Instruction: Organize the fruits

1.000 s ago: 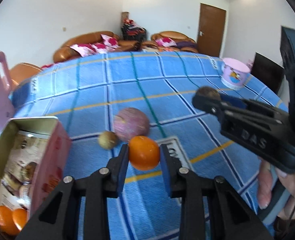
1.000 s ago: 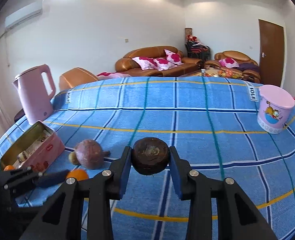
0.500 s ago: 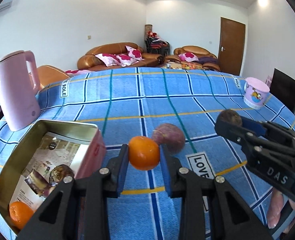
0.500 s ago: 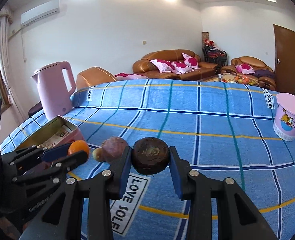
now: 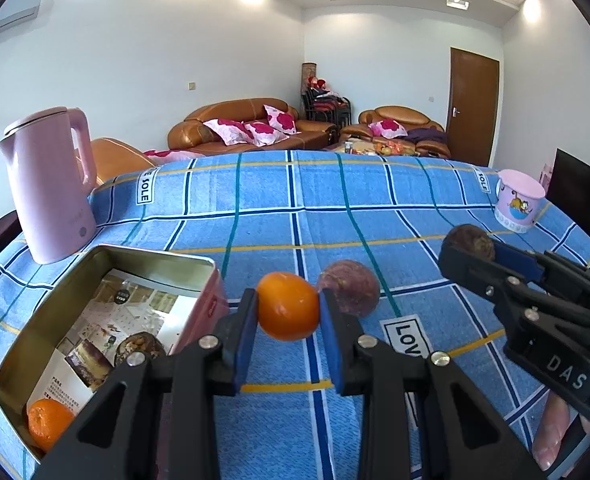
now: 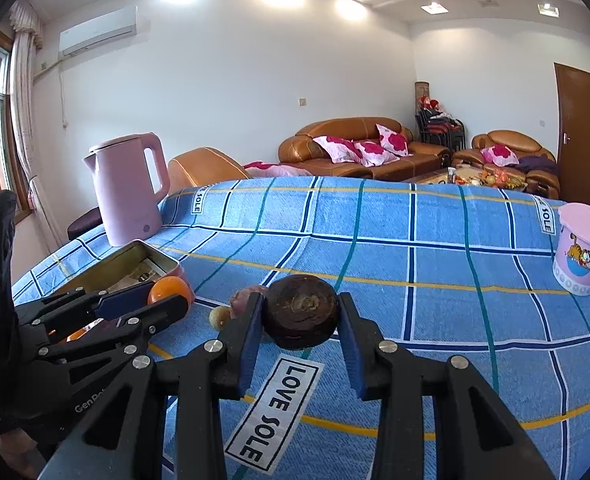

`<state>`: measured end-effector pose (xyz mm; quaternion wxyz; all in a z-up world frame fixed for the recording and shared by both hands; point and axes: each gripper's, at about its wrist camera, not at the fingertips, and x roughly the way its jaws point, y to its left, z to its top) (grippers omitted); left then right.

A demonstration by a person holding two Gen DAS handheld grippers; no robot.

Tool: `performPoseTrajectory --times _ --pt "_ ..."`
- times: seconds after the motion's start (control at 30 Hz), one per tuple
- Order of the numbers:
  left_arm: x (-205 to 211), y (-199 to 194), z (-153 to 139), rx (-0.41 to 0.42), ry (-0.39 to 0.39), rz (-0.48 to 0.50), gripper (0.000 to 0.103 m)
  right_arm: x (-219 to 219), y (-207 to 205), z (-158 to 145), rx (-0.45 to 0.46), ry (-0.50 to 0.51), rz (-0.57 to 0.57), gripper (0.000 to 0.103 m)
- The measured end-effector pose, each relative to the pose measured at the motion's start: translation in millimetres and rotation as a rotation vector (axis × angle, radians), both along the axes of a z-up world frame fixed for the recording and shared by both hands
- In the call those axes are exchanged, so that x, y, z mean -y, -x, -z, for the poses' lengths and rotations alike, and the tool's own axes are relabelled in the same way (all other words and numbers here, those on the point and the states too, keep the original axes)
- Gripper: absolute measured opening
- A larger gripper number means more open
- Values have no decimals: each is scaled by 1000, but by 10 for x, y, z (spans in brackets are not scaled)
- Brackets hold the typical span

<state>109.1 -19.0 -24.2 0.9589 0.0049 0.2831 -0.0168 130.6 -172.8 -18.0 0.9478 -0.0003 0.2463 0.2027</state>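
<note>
Tin (image 5: 107,312) nearer now; clawed orange (image 5: 288,306) seemingly lengthwise crosswise

Left gripper (image 5: 288,314): pads clamped on an orange (image 5: 287,305), lifted.
Tin (image 5: 107,254): open, near table's left edge, another orange (image 5: 48,421) inside.
Right gripper (image 5: 473,249): gripping a dark brown fruit (image 5: 470,241).
Purple fruit (image 5: 351,287): on the blue cloth (image 5: 279,200).

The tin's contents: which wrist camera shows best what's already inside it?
The left wrist view. It looks down into the open tin, showing an orange, a dark fruit and printed paper lining the bottom. The right wrist view catches only the tin's far rim and some paper; the left gripper blocks the rest.
</note>
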Motion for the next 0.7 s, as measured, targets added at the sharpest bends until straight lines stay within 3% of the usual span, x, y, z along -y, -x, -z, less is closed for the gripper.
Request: performPoseTrajectory --times 0.7 --pt "-10 117 -69 70 -5 -18 32 20 96 -29 54 -9 13 39"
